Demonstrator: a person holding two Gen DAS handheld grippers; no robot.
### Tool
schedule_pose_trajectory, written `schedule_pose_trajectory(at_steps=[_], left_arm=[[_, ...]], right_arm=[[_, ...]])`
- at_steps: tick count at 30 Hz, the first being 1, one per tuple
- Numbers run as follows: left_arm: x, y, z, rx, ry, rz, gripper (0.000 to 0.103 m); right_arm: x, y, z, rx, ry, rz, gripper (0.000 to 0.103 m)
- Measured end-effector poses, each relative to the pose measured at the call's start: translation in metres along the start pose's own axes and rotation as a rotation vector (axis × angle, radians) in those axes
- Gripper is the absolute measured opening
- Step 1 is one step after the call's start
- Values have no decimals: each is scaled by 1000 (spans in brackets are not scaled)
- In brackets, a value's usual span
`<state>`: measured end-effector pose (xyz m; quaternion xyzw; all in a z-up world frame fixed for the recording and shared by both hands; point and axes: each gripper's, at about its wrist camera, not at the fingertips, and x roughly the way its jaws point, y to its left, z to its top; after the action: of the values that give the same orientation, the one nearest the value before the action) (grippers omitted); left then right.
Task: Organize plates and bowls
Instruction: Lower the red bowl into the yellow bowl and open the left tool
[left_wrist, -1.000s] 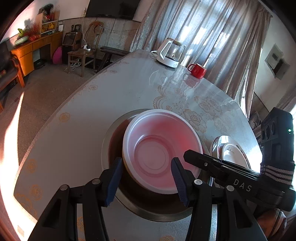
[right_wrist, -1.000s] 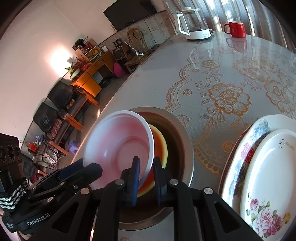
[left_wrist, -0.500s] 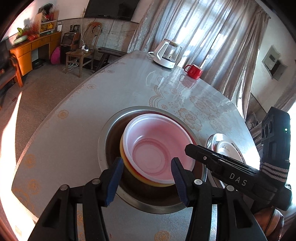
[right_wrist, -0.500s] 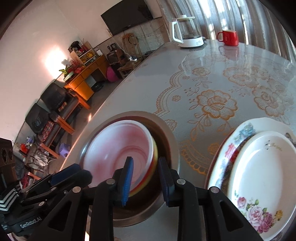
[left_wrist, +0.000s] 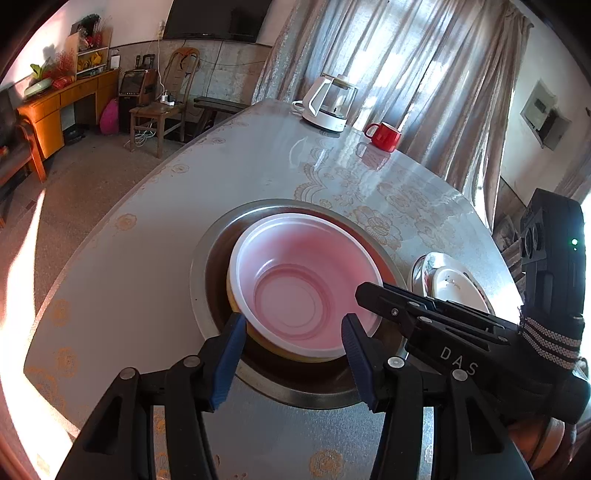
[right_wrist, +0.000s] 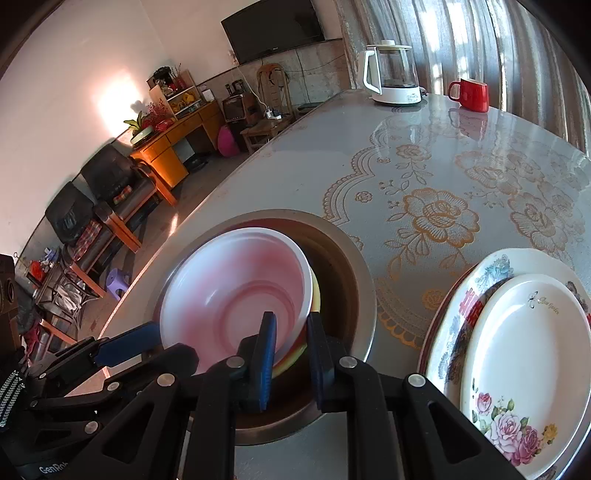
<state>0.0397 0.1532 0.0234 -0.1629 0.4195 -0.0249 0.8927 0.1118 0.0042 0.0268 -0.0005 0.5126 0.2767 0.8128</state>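
A pink-and-white plastic bowl (left_wrist: 303, 284) (right_wrist: 236, 291) rests inside a yellow bowl (left_wrist: 240, 314) (right_wrist: 316, 299), both nested in a wide steel bowl (left_wrist: 207, 258) (right_wrist: 354, 280). My left gripper (left_wrist: 293, 354) is open, its blue pads on either side of the pink bowl's near rim, holding nothing. My right gripper (right_wrist: 291, 354) is open, jaws apart astride the pink bowl's right rim and not pinching it. A small white plate (right_wrist: 528, 347) lies on a larger flowered plate (right_wrist: 491, 269) at the right.
A white-based glass kettle (left_wrist: 327, 103) (right_wrist: 391, 74) and a red mug (left_wrist: 384, 136) (right_wrist: 471, 94) stand at the table's far end. The table (left_wrist: 147, 229) has a glossy flowered cover; its left edge drops to the floor. My right gripper body (left_wrist: 480, 332) crosses the left wrist view.
My right gripper let go of the pink bowl's rim and opened; the bowl dropped from its tilted, lifted pose to sit in the yellow bowl. Both grippers drew back slightly.
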Motion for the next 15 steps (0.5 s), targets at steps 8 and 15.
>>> schedule_pose_trajectory(at_steps=[8,15], left_arm=[[-6,0,-4,2,-16,6,53],[-10,0,-5,-3,-25,6,53]], right_arm=[[0,4,-4,0,3,11,18],[-1,4,-6,1,3,12,19]])
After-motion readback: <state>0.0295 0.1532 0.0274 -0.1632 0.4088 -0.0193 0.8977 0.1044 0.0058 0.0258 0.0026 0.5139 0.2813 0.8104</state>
